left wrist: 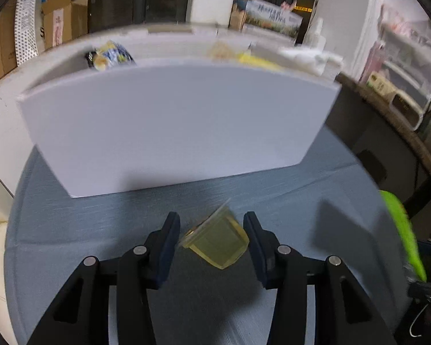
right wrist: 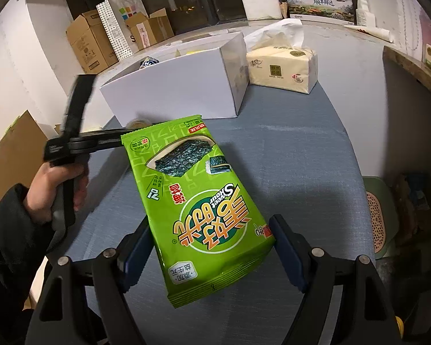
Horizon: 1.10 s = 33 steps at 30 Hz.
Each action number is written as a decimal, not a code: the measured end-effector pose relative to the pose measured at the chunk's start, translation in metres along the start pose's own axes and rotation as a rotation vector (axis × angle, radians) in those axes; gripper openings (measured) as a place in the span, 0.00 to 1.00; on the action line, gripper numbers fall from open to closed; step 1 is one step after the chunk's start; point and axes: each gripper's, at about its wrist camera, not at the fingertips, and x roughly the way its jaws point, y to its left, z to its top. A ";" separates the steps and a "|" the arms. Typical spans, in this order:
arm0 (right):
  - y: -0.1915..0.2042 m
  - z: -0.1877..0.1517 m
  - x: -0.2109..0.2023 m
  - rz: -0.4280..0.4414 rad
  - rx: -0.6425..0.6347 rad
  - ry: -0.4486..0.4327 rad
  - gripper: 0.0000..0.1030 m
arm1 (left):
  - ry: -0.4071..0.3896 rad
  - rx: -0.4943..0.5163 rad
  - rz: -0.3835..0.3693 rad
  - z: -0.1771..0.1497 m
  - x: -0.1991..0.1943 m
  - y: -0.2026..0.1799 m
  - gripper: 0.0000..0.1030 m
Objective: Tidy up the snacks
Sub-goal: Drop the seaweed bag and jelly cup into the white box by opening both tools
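Gripping green seaweed pack (right wrist: 199,201) in right gripper (right wrist: 212,247); left gripper (left wrist: 212,231) is pinching yellow jelly cup (left wrist: 219,240) before white box (left wrist: 175,126).

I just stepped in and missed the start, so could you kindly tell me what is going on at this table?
A person is sorting snacks with a hand-held gripper in each hand. The right hand-held gripper holds a green seaweed snack packet above the blue table. The left hand-held gripper has a small yellow jelly cup tilted between its fingers, though whether they actually clamp it is unclear. Just ahead stands a white box with a few snacks already inside, and a tissue pack sits beside it.
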 end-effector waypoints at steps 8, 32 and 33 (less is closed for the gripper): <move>0.007 0.012 -0.003 0.028 0.005 -0.027 0.80 | -0.145 0.005 -0.082 -0.007 -0.080 -0.001 0.49; 0.033 0.262 0.072 -0.042 -0.016 -0.110 0.81 | -0.181 0.031 0.127 0.163 -0.032 0.053 0.50; 0.032 0.266 0.078 -0.038 -0.024 -0.100 0.81 | -0.156 0.021 0.124 0.166 -0.025 0.058 0.63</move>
